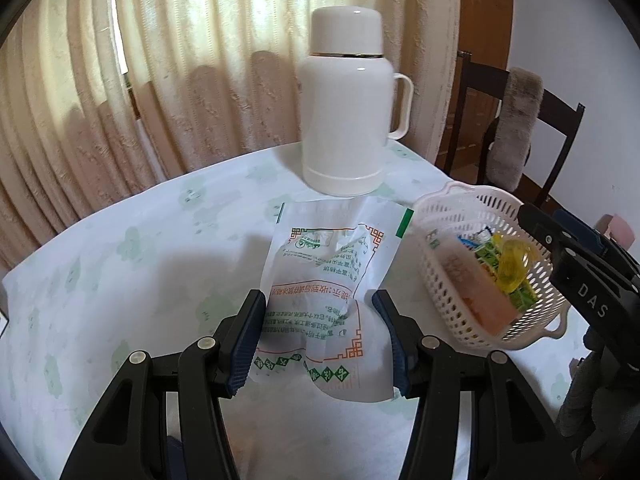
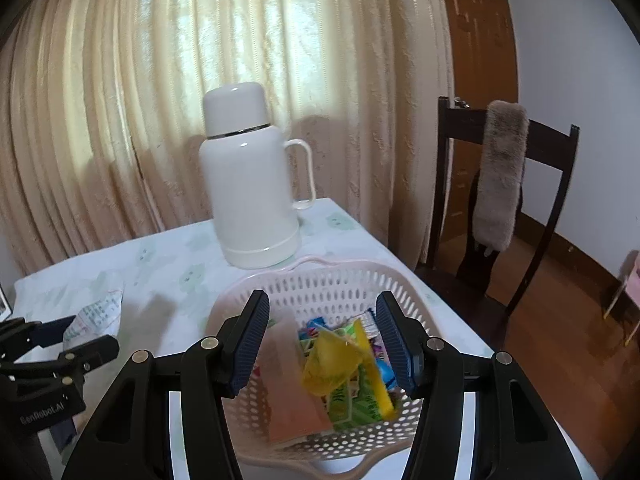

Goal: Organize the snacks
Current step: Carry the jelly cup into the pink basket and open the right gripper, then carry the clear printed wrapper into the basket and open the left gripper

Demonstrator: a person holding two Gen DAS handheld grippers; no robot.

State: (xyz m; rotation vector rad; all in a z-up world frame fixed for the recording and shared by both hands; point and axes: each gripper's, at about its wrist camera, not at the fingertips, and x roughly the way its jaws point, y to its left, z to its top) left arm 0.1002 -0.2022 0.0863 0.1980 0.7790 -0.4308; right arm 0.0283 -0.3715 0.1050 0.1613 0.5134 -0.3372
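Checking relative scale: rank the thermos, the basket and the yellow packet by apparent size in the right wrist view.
1. basket and white thermos: similar spans; the basket sits nearer the camera, so I will not rank them.
2. yellow packet: clearly smallest.

The left part of the bench (image 1: pixel 120 264) lies bare, giving open room for a tool to pass. At the far edge stands a tall white flask (image 1: pixel 346 104), its handle turned toward the chair (image 2: pixel 516 216), with curtains (image 1: pixel 180 60) close behind. The basket (image 2: pixel 320 280) sits near the right edge, just in front of the flask; its open top is free above the snacks. Between basket and bare cloth, a white packet (image 1: pixel 332 264) fills the middle. The right tool (image 1: pixel 580 276) hangs over the basket's near rim.
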